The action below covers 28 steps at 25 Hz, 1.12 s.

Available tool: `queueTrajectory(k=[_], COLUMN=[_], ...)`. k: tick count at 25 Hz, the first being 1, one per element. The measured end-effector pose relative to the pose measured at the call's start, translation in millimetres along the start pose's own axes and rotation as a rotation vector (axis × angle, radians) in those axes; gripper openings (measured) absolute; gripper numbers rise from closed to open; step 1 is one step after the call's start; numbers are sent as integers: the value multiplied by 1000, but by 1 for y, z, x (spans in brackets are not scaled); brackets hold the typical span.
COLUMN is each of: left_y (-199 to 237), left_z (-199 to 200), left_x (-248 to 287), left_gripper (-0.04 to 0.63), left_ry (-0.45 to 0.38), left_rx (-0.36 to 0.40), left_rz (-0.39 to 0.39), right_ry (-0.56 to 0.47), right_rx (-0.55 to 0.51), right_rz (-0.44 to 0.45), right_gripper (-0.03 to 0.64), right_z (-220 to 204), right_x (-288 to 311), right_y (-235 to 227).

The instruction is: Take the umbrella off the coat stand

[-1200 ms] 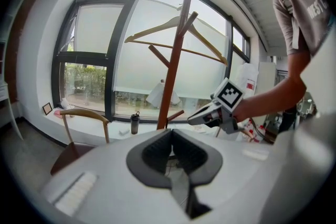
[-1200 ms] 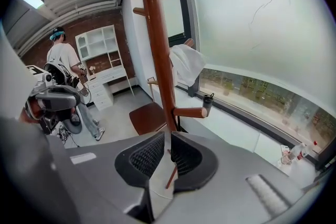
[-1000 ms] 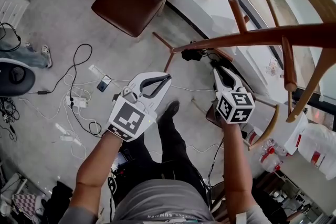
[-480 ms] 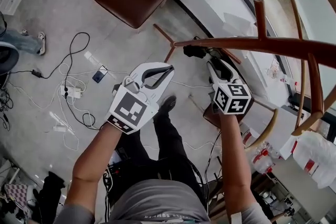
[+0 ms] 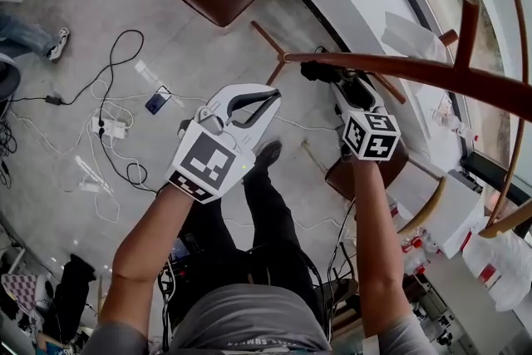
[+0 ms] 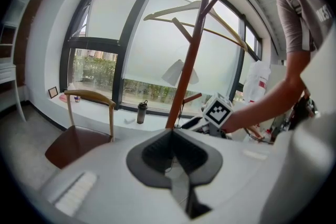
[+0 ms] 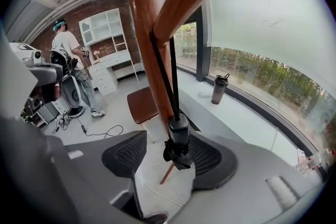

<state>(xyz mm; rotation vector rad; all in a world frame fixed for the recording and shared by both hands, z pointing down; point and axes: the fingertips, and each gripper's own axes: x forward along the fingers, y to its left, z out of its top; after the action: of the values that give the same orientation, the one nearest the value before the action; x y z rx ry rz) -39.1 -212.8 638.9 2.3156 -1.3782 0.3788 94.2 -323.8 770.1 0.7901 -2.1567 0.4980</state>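
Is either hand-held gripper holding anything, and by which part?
Nothing held: the right hand-held gripper, its jaws just opened, stands open around the umbrella; left hand-held gripper is shut and empty.

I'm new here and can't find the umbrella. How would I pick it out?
Find the tall wooden coat stand by the window. Against it, a black strap dangles the umbrella: small, black, folded. Unlike the black bottle on the sill, it hangs.

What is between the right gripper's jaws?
The black umbrella, strap-hung on the coat stand; the right gripper has just been opening its jaws. Right gripper view.
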Motion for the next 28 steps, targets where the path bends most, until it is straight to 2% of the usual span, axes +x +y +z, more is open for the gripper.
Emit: queueTrajectory(k=[12, 16, 18, 21, 23, 28], left_y=[9, 13, 13, 9, 7, 0], left_z=[-23, -26, -27, -26, -24, -18], left_x=[1, -3, -3, -3, -3, -8], left_gripper=[3, 2, 3, 3, 3, 3], left_ry=[8, 10, 13, 14, 12, 10], left_rx=[-29, -32, -31, -27, -23, -10], left_rz=[14, 26, 29, 28, 28, 28], right_ry=[42, 34, 25, 21, 19, 16], right_rx=[-85, -121, -143, -178, -194, -158], right_rz=[-16, -47, -68, -74, -78, -96], right_gripper=[265, 231, 187, 185, 160, 158], right_z=[-15, -13, -11, -11, -12, -18], right_x=[49, 57, 59, 60, 59, 48], right_y=[-11, -15, -18, -19, -19, -20])
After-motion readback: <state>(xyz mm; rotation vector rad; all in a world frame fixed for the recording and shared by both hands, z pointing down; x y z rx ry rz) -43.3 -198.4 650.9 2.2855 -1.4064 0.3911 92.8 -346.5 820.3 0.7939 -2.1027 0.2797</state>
